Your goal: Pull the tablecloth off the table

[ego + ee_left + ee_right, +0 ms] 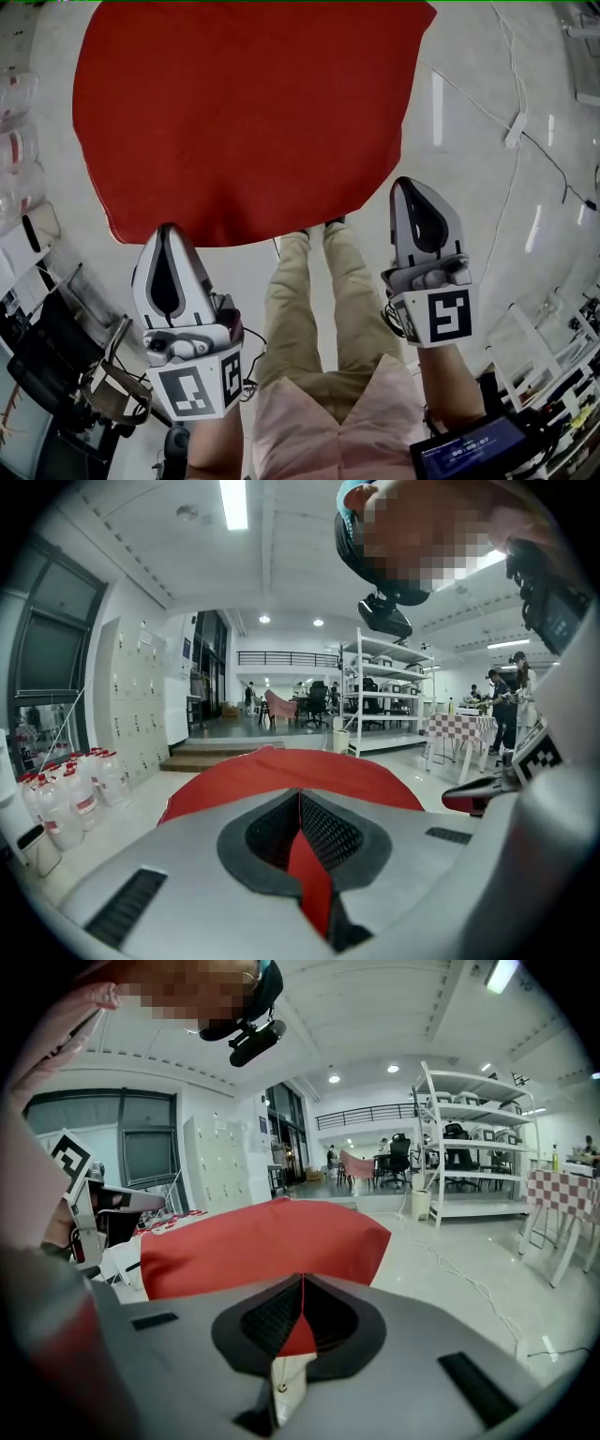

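A: So, where is the tablecloth point(244, 112) lying at this moment?

B: It is spreading red across the upper part of the head view, from about 10 o'clock round to 2 o'clock, over the pale floor point(469, 206). Its near edge is curving along the 6 o'clock side, just ahead of the person's trouser legs point(314, 291). What is lying under it I cannot tell.

A: And how are the left tongs doing?

B: The left tongs point(167, 230) are clenching on the cloth's near left corner, at about 7 o'clock from its middle. In the left gripper view a red fold is running up through the shut tongs. The rest of the cloth is rising as a low red mound straight ahead at 12 o'clock.

A: The right tongs?

B: The right tongs point(403, 184) are gripping the near right corner, at about 5 o'clock from the cloth's middle. In the right gripper view a small red triangle is sitting pinched in them, with a pale strip point(286, 1382) hanging under it. The main body of the cloth is lying ahead toward 11 o'clock, its right end dropping in a squared corner.

A: So the cloth is stretching away from both tongs?

B: Yes, each is holding one corner of the near edge, well apart, with the legs between them.

A: Anything else around?

B: Water bottles point(70, 794) are standing at 9 o'clock in the left gripper view and a shelving rack point(384, 696) at 1 o'clock. A cable point(515, 129) is trailing over the floor at 2 o'clock of the head view.
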The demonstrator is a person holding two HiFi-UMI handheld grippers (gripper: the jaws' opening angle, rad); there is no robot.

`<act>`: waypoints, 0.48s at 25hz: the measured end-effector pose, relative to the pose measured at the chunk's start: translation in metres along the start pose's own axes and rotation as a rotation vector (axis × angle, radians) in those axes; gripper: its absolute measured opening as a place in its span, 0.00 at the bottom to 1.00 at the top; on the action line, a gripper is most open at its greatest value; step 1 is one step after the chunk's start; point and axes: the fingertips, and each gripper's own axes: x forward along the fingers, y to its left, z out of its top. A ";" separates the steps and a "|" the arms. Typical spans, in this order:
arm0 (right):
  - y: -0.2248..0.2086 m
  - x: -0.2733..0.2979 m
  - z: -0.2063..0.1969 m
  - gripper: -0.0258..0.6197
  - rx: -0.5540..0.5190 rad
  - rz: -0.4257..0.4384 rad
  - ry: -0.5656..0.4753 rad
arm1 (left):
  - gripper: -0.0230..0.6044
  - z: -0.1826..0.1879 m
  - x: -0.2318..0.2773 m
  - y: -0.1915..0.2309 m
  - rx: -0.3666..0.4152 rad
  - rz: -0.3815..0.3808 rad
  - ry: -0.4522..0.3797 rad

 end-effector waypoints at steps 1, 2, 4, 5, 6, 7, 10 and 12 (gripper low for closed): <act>-0.004 0.000 -0.002 0.07 0.002 0.002 -0.001 | 0.08 -0.001 0.001 -0.002 0.002 0.000 0.003; -0.008 0.000 -0.003 0.07 0.006 0.003 -0.002 | 0.08 -0.002 0.003 -0.005 0.003 0.000 0.006; -0.017 0.001 -0.006 0.07 0.011 0.001 0.000 | 0.08 -0.003 0.006 -0.010 0.007 -0.003 0.008; -0.019 0.002 -0.006 0.07 0.013 0.001 0.000 | 0.08 -0.003 0.007 -0.011 0.007 -0.005 0.009; -0.020 0.003 -0.005 0.07 0.017 0.003 0.000 | 0.08 -0.002 0.006 -0.010 0.008 -0.006 0.010; -0.020 0.004 -0.006 0.07 0.022 0.008 0.001 | 0.08 -0.002 0.006 -0.009 0.008 -0.008 0.011; -0.019 0.010 -0.014 0.10 0.060 0.043 0.014 | 0.08 -0.004 0.009 -0.008 0.010 -0.010 0.019; -0.019 0.015 -0.025 0.29 0.105 0.081 0.040 | 0.08 -0.008 0.013 -0.008 0.010 -0.007 0.028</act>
